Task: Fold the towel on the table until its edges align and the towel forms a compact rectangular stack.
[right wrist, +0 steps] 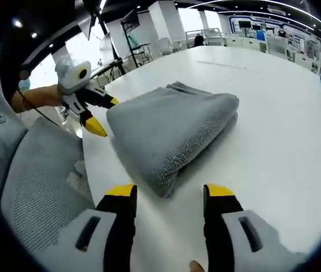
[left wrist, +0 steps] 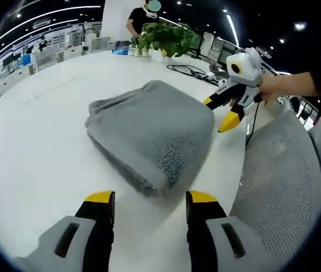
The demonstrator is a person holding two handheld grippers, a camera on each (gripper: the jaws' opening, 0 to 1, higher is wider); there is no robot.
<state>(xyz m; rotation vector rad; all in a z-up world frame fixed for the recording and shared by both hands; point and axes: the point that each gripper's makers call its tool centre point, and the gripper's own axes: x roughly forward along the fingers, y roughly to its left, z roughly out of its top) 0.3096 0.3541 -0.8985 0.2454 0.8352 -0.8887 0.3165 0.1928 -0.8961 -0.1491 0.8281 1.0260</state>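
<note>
- The left gripper (left wrist: 150,205) has its yellow-tipped jaws spread apart with nothing between them, hovering just short of the towel's near corner.
- The right gripper (right wrist: 169,199) likewise has jaws apart and bare, close to the towel's near edge.
- The grey towel (left wrist: 152,133) lies folded in a thick rectangular stack on the white table (left wrist: 30,153).
- A mesh chair back (left wrist: 282,181) stands beside the table.
- A potted plant (left wrist: 163,38) sits at the far edge.

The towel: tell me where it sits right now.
The folded grey towel lies on the white table, just ahead of the left gripper and right gripper, near the table edge by a mesh chair.
</note>
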